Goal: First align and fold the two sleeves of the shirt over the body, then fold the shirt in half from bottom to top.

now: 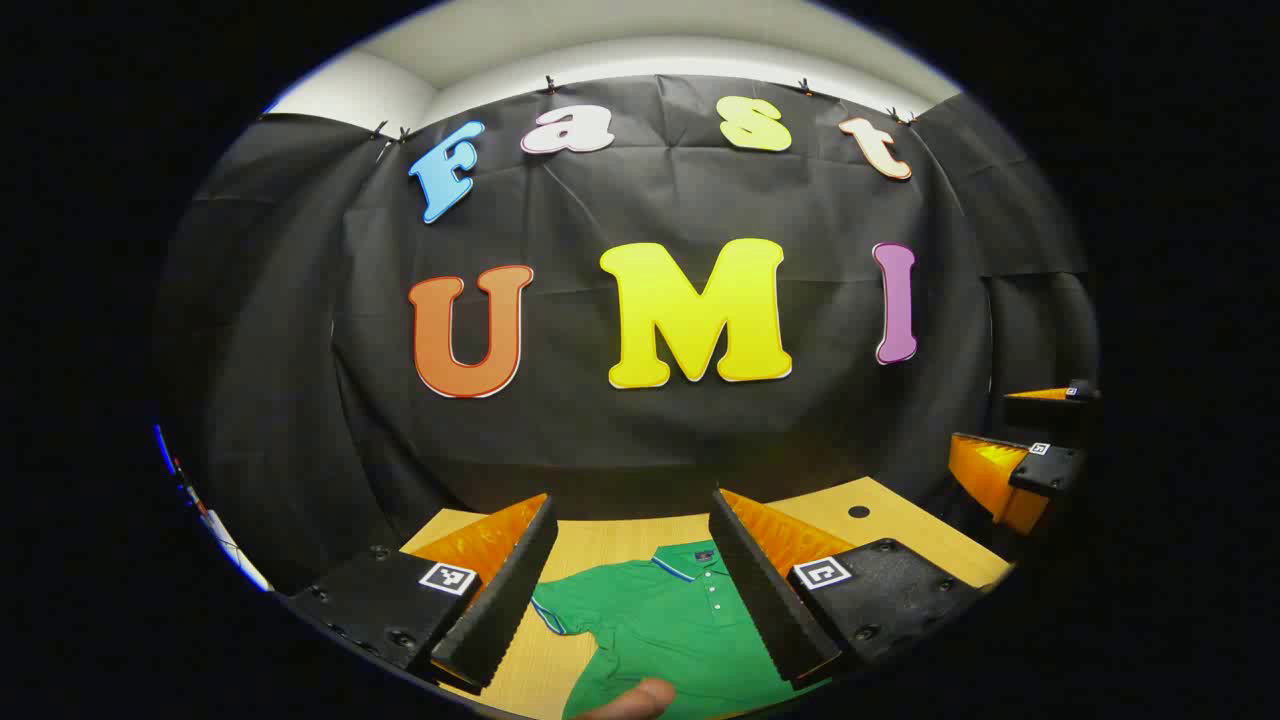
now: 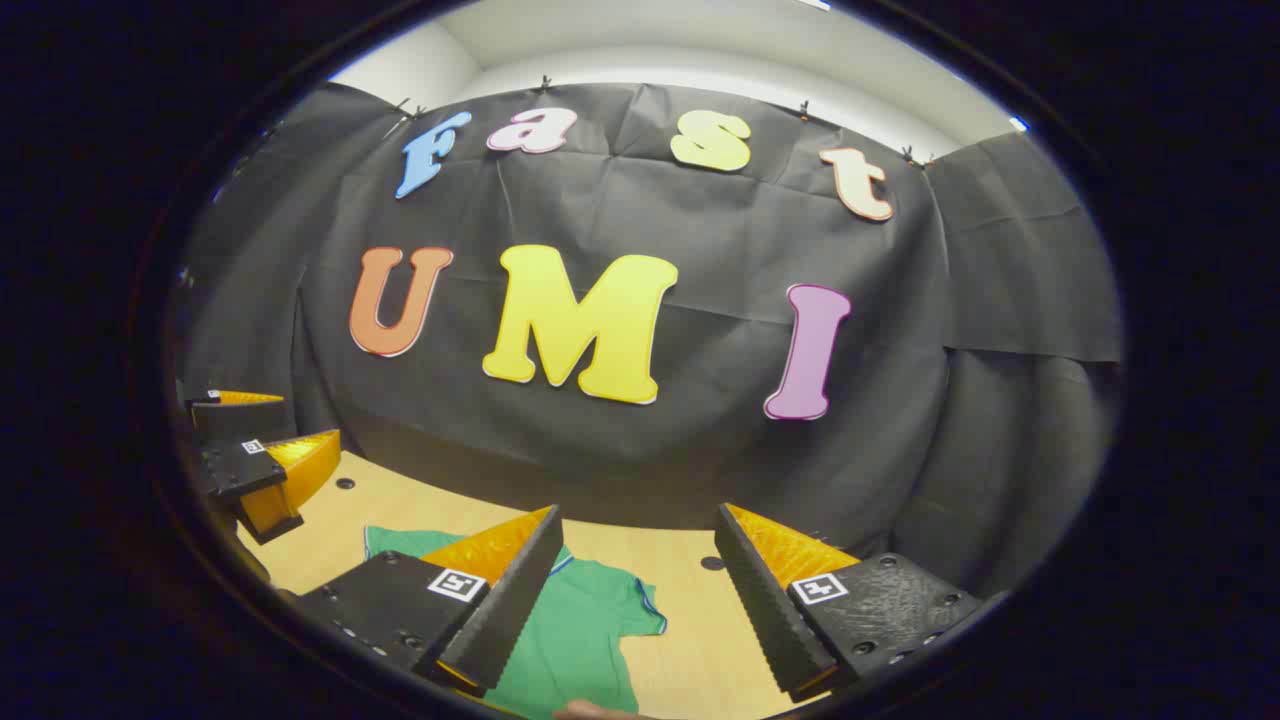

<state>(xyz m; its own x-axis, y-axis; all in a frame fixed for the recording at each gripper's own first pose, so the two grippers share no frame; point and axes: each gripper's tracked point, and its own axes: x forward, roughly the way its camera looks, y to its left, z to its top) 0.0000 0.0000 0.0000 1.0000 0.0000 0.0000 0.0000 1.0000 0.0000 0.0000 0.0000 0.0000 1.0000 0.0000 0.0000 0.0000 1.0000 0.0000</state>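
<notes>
Both your left gripper [image 1: 635, 590] and right gripper [image 2: 635, 600] hang above the wooden table [image 2: 690, 640] with jaws spread and nothing between them. The green shirt [image 1: 660, 630] lies flat at six o'clock, sleeves unfolded. Pinch one layer unevenly and the sleeves may land crooked, or the shirt may slide on the table.

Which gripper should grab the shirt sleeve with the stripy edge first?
Probably either: each gripper suits its own side. The left gripper hangs open above the green shirt near one sleeve; the right gripper hangs open by the other sleeve.
</notes>
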